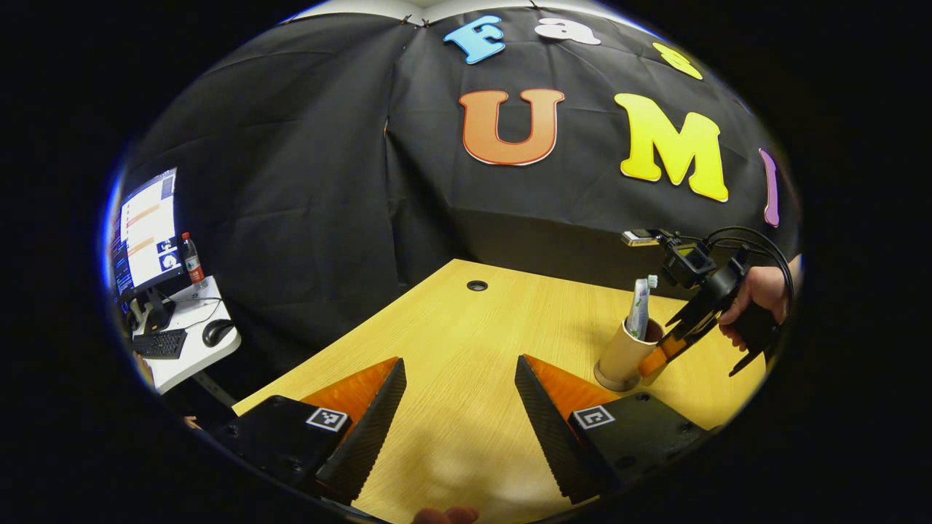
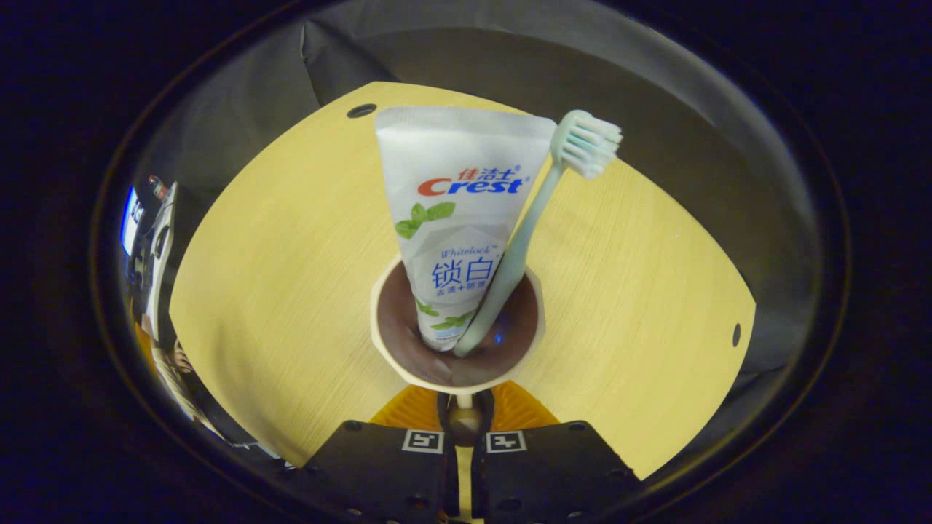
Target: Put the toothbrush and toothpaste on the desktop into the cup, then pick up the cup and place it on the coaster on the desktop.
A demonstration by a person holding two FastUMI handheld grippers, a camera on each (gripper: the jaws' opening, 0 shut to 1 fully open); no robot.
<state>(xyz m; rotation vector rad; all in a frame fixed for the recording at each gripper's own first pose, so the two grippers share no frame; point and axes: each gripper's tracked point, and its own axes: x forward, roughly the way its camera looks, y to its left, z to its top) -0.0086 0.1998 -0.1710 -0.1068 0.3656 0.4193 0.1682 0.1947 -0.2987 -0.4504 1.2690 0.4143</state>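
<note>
Setting: recording booth inside office or lab. Evidence: black cloth wall (image 1: 306, 182) draped behind light wooden desk (image 1: 466, 342) with cable hole (image 1: 477, 285). Off to side: white side table (image 1: 191, 342) carrying lit monitor (image 1: 145, 233), keyboard (image 1: 160, 343), mouse (image 1: 217, 332), drink bottle (image 1: 192, 260).

My right gripper (image 2: 464, 407) hides the cup's (image 2: 455, 375) near wall; the toothpaste (image 2: 455, 211) and toothbrush (image 2: 510, 262) bottoms sit hidden inside.
</note>
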